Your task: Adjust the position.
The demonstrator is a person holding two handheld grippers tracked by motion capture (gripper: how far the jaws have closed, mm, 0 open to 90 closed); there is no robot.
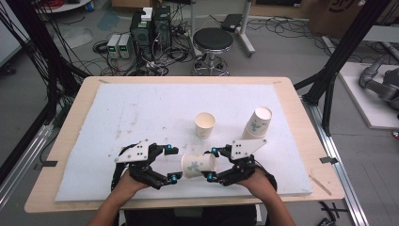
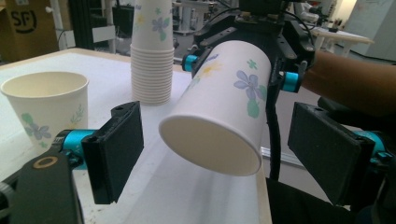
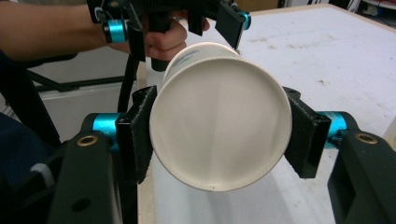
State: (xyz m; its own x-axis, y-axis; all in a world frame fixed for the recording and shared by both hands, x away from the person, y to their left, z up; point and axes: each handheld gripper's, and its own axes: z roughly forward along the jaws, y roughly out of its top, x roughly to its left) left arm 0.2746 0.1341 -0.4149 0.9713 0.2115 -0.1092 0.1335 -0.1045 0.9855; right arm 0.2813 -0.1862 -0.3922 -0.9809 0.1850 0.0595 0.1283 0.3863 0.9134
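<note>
The right tongs [image 1: 210, 164] grip a paper cup [image 1: 198, 165] by its bottom end, one pad pressed on each side of the wall. The cup lies on its side above the near edge of the white mat [image 1: 141, 108] on the desk [image 1: 75, 101], between the two tongs. Its long axis runs level across the desk: the closed base faces the right tongs, and the open mouth faces the left tongs [image 1: 174, 163]. In the left gripper view, the cup's rim [image 2: 210, 147] sits between the left pads [image 2: 119, 149] without touching either. The left tongs stand wide and hold nothing. A single upright cup [image 1: 205, 125] and an inverted stack of cups [image 1: 258, 123] stand farther back on the mat.
</note>
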